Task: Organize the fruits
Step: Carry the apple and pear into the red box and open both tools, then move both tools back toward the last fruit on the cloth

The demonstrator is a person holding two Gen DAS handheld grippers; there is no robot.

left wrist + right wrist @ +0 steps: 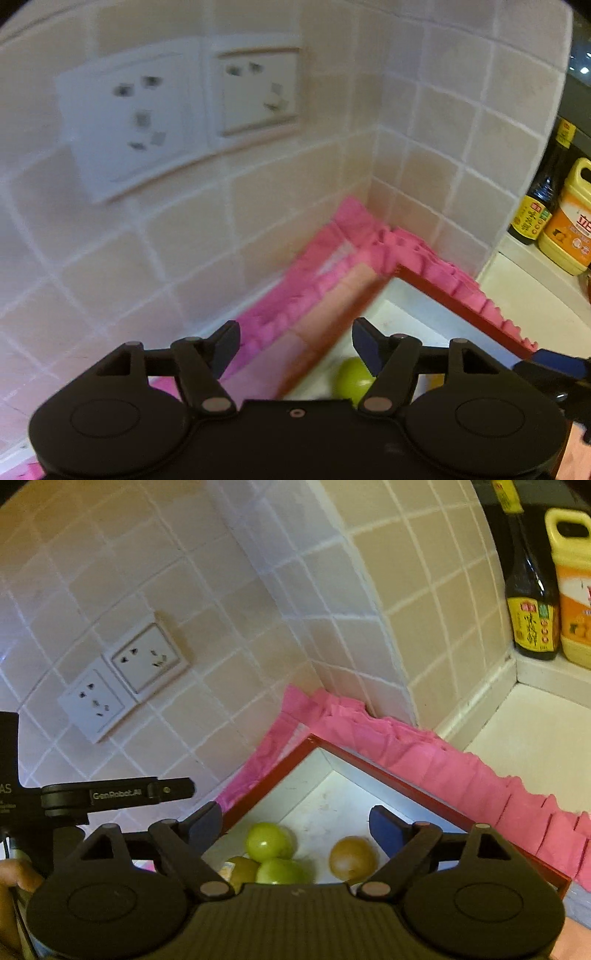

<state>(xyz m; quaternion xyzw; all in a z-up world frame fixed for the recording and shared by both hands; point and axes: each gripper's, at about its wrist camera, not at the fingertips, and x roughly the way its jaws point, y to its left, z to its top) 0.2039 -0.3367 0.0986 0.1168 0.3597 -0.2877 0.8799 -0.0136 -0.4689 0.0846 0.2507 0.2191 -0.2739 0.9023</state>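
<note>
Both grippers' jaws open, empty: right gripper above green fruits in red-rimmed box; left gripper alongside.

**Surfaces and finishes**

Matt black plastic tongs with dull metal pins. Glossy, smooth green fruits in a white tray, its red rim shiny. Crinkled pink cloth. Satin tiles, rough grout. Dark, glossy bottle; yellow plastic jug.
</note>
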